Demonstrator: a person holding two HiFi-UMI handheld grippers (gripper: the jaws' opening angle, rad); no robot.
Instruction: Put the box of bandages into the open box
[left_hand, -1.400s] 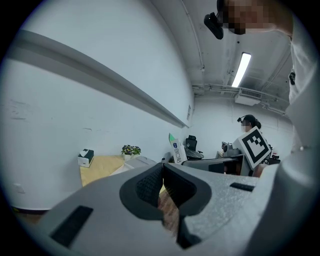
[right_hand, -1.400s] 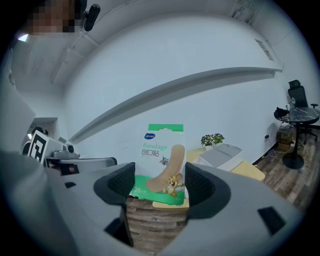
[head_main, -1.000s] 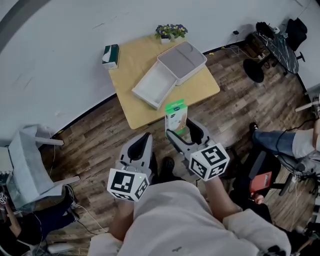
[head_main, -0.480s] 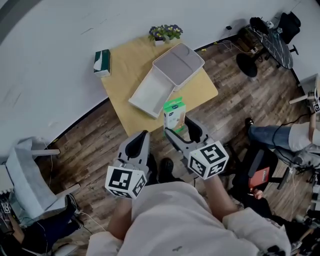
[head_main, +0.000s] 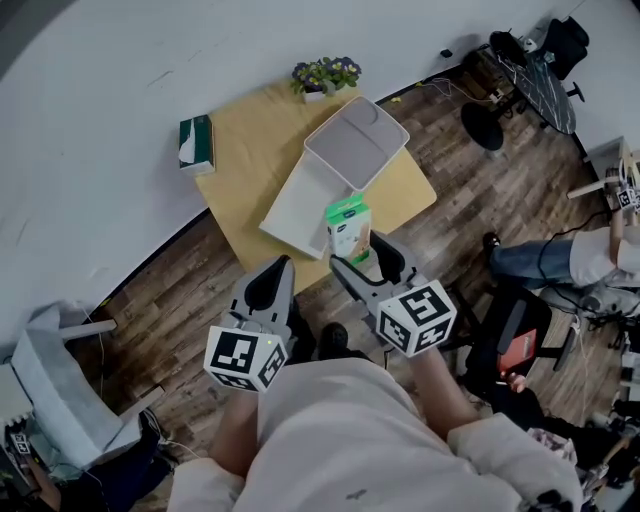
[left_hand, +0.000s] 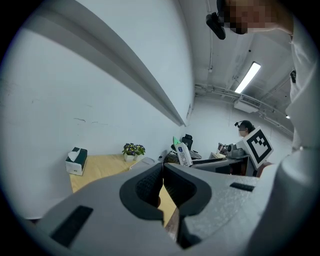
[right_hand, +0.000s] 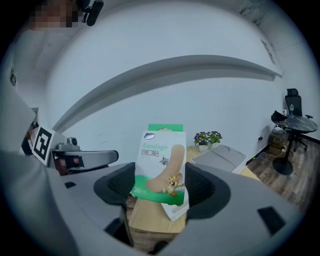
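Between the fingers of the right gripper (head_main: 356, 256): box of bandages (head_main: 348, 228), upright, filling the gap.
Ahead of those fingers: open box (head_main: 303, 197), its hollow bare and open from above.
Beyond it, touching: lid (head_main: 357, 143), hollow side up, taking the far right corner of the tabletop (head_main: 245, 170).
Ahead and left of the fingers: bare tabletop between the open box and the tissue box (head_main: 196, 143).
Far edge: potted plant (head_main: 325, 73), against the wall (head_main: 100, 80).
Left gripper (head_main: 277, 264): fingers together, beside the right gripper without touching, over wooden floor (head_main: 200, 290) short of the tabletop's near edge.
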